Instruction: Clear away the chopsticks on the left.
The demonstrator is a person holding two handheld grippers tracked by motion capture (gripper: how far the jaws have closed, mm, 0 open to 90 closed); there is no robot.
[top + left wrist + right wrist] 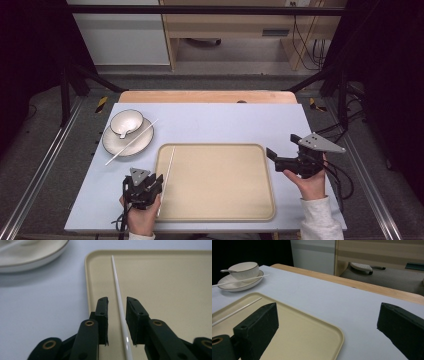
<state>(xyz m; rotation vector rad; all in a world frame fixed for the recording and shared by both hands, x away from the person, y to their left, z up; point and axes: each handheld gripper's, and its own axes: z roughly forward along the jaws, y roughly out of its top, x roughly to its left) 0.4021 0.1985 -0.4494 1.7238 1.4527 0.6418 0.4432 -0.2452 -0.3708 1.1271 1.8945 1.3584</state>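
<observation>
A beige tray (220,182) lies on the near middle of the pale blue bench (225,122). A thin white chopstick (169,167) lies along the tray's left side, running near to far just inside the rim. The left tool (156,181) sits low over the near end of that chopstick; in the left gripper view its jaws stand a little apart on either side of the stick (120,305), not pressed onto it. The right tool (281,150) is held at the tray's right edge, pointing left and far, with its jaws spread wide and nothing between them; in the right gripper view one jaw hangs over the tray (299,335) and the other over bare bench. At the far left of the bench a white plate (116,145) carries a small bowl (126,122) with a spoon (225,271) in it, and a second chopstick (131,142) rests slanted across the plate, its near end reaching past the rim toward the bench. Plate and tray lie apart.
</observation>
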